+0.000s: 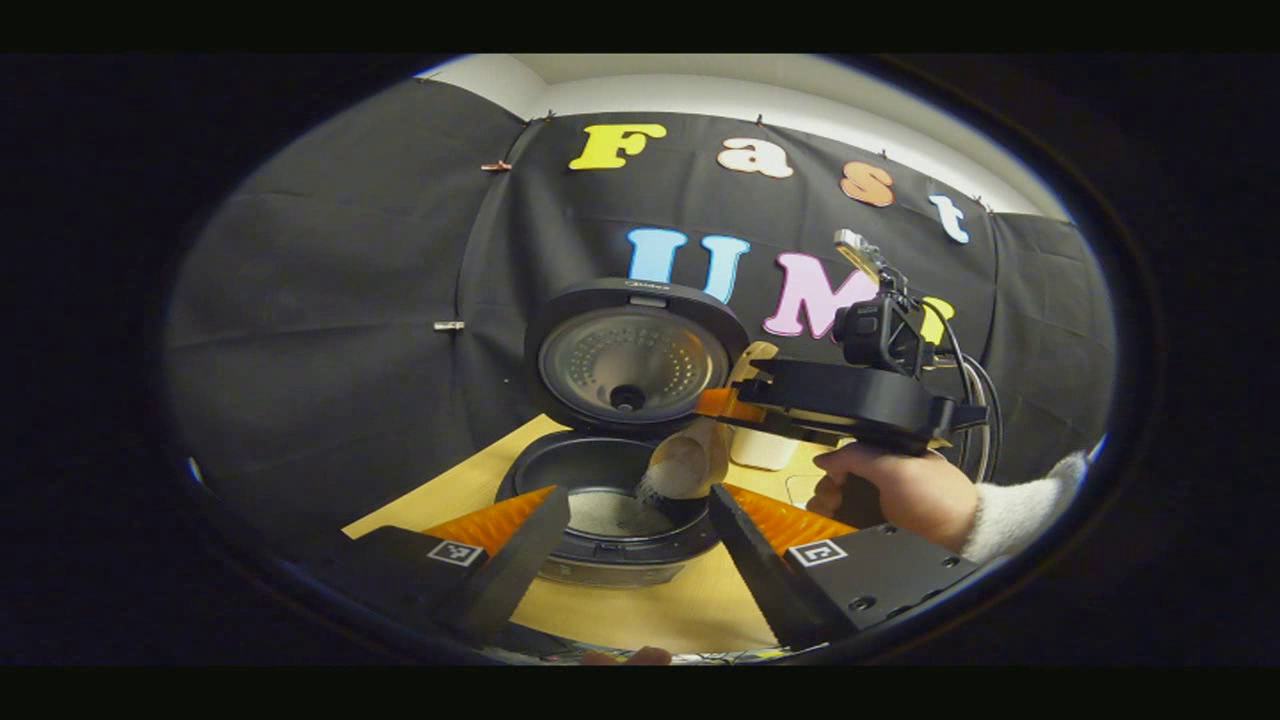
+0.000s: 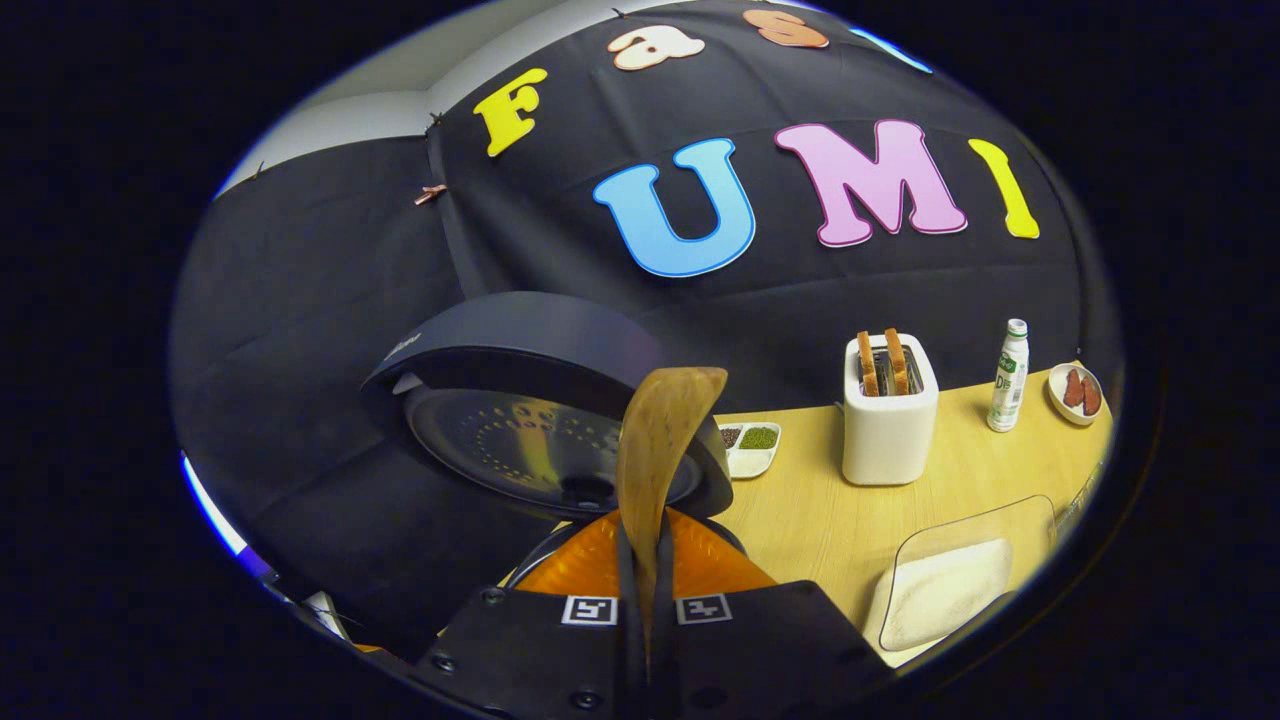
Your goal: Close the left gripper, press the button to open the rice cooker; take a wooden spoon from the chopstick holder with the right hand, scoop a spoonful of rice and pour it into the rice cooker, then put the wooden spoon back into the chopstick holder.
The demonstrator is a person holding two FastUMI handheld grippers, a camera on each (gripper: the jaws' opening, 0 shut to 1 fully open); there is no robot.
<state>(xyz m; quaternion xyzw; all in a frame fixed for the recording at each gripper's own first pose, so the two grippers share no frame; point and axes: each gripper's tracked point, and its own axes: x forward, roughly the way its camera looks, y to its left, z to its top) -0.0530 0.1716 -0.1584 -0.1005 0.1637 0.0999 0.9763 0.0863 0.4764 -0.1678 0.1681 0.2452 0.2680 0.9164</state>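
Right gripper view: right tool (image 2: 640, 585) clamped narrow on wooden spoon (image 2: 662, 440), long axis toward 12 o'clock. Left gripper view: spoon bowl tipped over open rice cooker (image 1: 610, 500) pot at 12 o'clock; left tool (image 1: 640, 545) spread wide, idle. Rice tray (image 2: 950, 585) at 3 o'clock on surface (image 2: 820, 510).
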